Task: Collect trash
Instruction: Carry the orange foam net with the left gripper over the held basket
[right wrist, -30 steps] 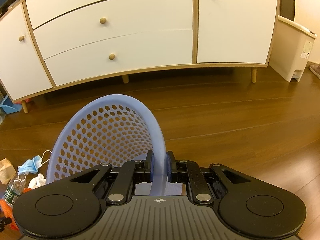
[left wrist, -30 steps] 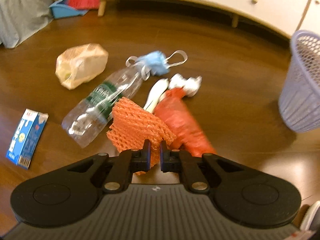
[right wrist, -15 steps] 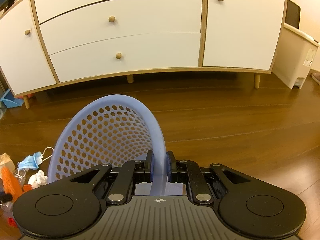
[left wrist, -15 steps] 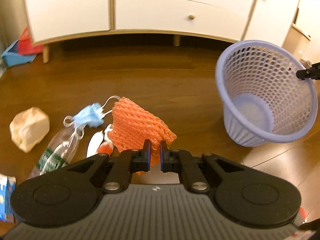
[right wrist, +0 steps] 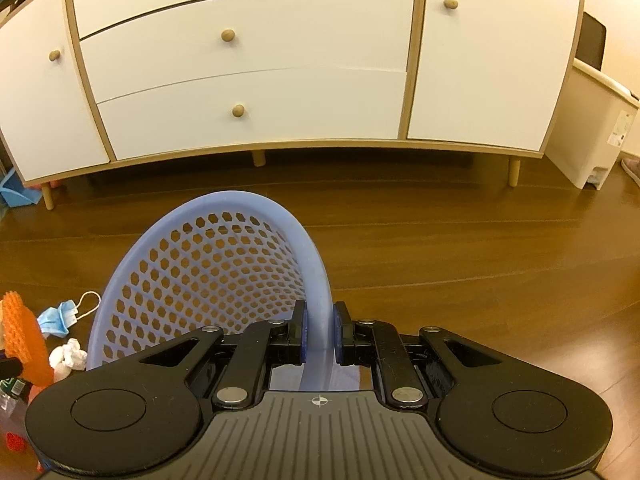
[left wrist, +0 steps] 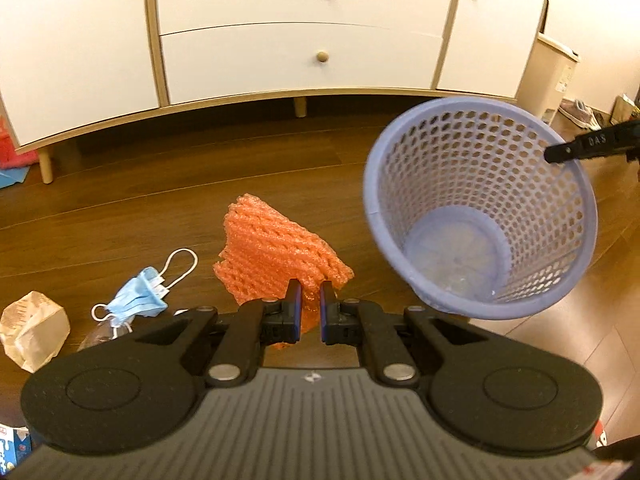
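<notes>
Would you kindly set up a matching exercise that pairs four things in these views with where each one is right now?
Things:
1. orange foam net
2. lilac mesh basket
3. blue face mask
4. crumpled paper bag

Places:
A. on the floor, far left in the left wrist view
B. rim pinched in the right gripper
C. held in the left gripper
D. on the floor, just left of the net in the left wrist view

Pairs: 1-C, 2-B, 3-D, 4-A
</notes>
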{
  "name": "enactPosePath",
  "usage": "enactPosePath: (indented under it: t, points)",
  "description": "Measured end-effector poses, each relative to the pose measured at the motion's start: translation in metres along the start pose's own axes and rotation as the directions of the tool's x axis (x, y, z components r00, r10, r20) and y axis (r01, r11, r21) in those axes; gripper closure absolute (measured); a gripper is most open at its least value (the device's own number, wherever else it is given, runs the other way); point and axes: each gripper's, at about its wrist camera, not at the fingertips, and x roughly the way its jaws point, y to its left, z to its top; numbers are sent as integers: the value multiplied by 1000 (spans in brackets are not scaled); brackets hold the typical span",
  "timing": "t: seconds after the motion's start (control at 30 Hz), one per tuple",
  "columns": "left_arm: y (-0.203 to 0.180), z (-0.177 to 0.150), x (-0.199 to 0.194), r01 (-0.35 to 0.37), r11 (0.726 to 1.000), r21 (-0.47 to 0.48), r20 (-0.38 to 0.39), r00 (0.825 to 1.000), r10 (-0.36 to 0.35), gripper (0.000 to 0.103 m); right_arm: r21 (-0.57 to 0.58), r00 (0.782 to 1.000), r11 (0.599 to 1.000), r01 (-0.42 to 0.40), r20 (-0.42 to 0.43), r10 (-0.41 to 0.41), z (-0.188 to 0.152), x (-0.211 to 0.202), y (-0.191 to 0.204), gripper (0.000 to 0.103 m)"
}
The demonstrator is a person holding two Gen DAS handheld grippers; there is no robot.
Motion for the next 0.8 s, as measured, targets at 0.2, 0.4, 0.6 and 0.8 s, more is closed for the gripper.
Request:
enactPosePath:
  t: [0.2,0.4,0.6,0.8]
  points:
    - [-11,1,0,24,1000,12,5,1000,-24,97,-21,1000,1000,-3,0,3,2,2,0,94]
    - [-24,8,1,55,998,23,23,998,-56,97,-35,1000,999,-9,-1,8,5,4,-1,94]
    - [-37,15,8,94,995,40,29,995,-95,97,-45,1000,999,-11,-1,11,5,6,-4,94]
    - [-48,21,18,120,991,65,27,992,-122,97,-48,1000,999,-9,-7,9,5,8,-6,94]
